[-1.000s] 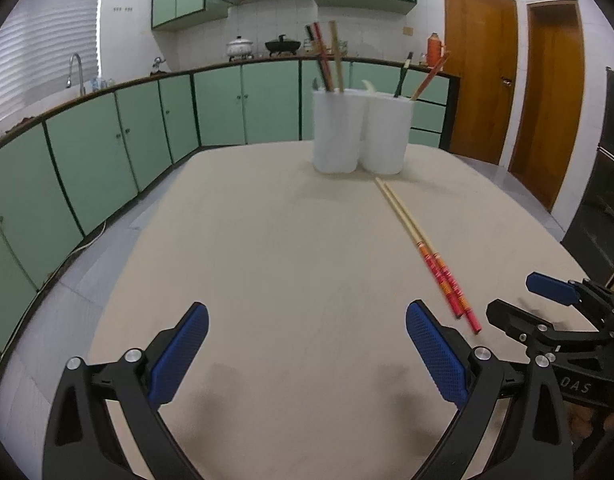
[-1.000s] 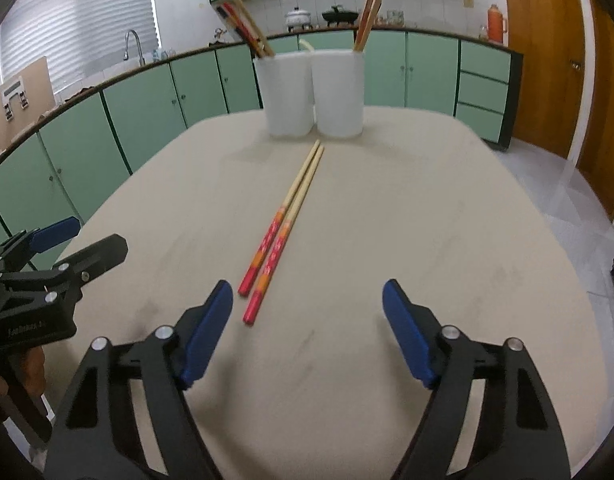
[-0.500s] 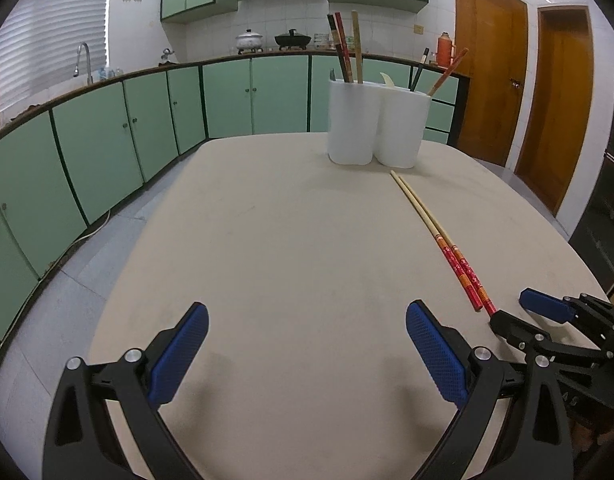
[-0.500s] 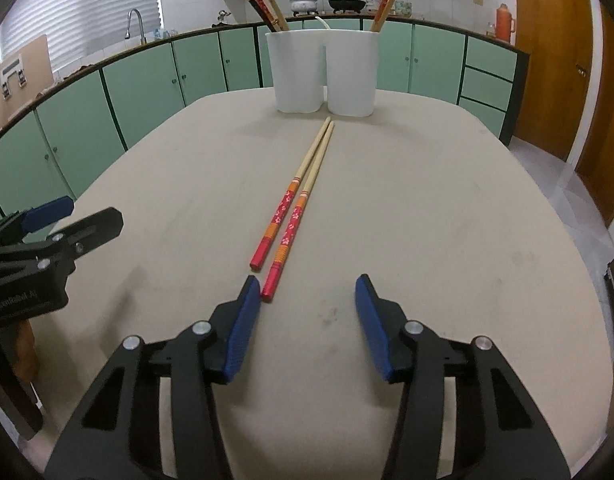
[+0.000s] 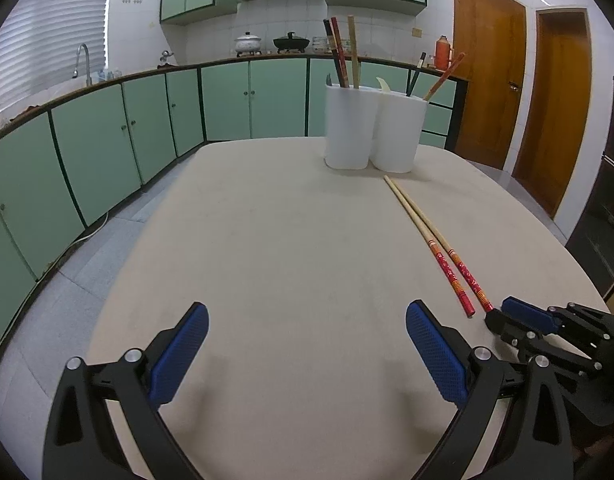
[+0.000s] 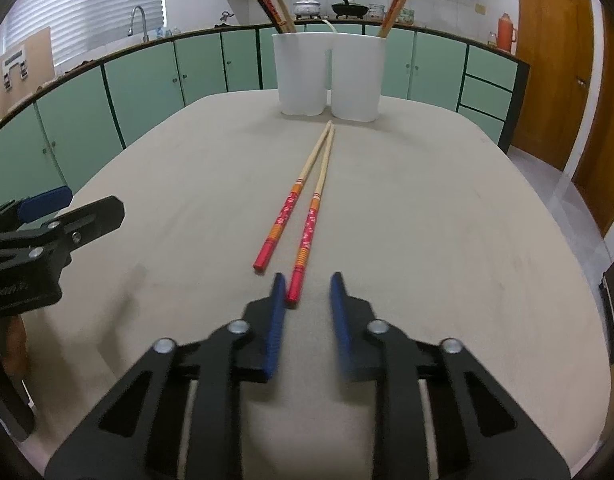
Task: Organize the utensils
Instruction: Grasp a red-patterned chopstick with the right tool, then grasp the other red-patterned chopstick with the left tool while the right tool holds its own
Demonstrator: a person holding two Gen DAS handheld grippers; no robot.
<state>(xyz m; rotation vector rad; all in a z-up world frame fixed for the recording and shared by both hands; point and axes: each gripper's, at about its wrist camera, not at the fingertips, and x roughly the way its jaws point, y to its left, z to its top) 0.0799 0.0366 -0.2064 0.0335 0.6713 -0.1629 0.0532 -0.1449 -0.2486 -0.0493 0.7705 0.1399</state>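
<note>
Two bamboo chopsticks with red patterned handles (image 6: 312, 220) lie side by side on the beige table (image 6: 447, 220), tips toward two white holders (image 6: 301, 76) that stand together and hold other chopsticks. My right gripper (image 6: 307, 280) is low over the table and its jaws are closing. The right chopstick's red end sits between them next to the left pad, not clamped. In the left wrist view the chopsticks (image 5: 435, 242) run from the holders (image 5: 349, 128) toward the right gripper (image 5: 507, 316). My left gripper (image 5: 307, 316) is open, with nothing between its fingers.
The left gripper's black frame (image 6: 67, 216) sits at the left of the right wrist view. Green cabinets (image 5: 107, 152) curve around the table's far and left sides. Wooden doors (image 5: 487, 72) stand at the right. The table edge drops to the tiled floor (image 5: 67, 260) on the left.
The right gripper's jaws have narrowed from wide to a small gap and moved forward to the chopsticks' red ends. The left gripper has stayed put and open.
</note>
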